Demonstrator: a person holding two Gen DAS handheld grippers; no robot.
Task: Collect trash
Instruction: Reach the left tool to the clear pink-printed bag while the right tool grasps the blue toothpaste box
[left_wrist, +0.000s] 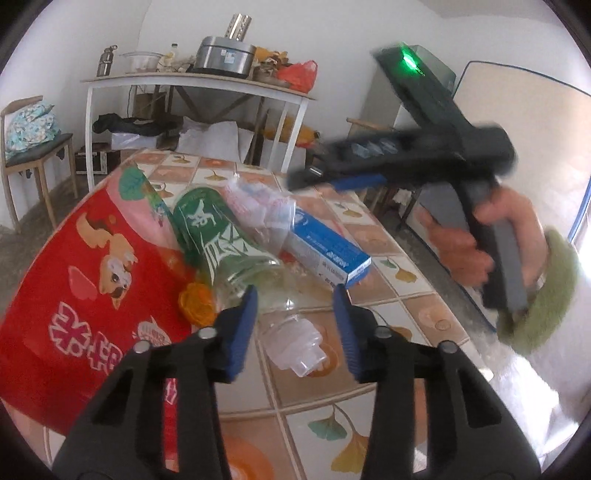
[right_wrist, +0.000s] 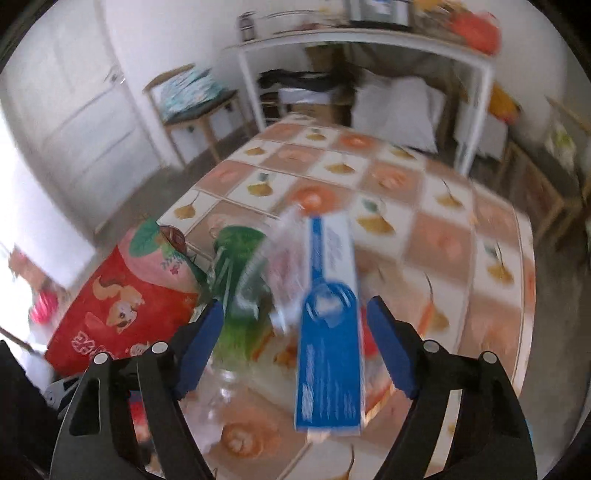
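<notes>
A clear plastic bottle (left_wrist: 229, 236) with a green label lies on the tiled tablecloth (left_wrist: 406, 306), its neck toward me. My left gripper (left_wrist: 295, 314) stands open astride the bottle's clear shoulder; whether the pads touch it I cannot tell. Against the bottle lie a crumpled clear wrapper (left_wrist: 258, 206), a blue and white box (left_wrist: 325, 247), an orange cap (left_wrist: 195, 302) and a red printed bag (left_wrist: 92, 277). My right gripper (right_wrist: 295, 321) is open above the blue box (right_wrist: 328, 350), which lies between its fingers without contact. The left wrist view shows it blurred (left_wrist: 332, 173) over the box, held by a hand (left_wrist: 465, 251).
A white side table (left_wrist: 199, 79) at the back carries a metal cooker, bottles and a red plastic bag. A wooden chair (left_wrist: 33, 147) stands left of it. The tiled table's edge (left_wrist: 454, 321) drops off on the right. A green sleeve (left_wrist: 539, 295) is beyond that edge.
</notes>
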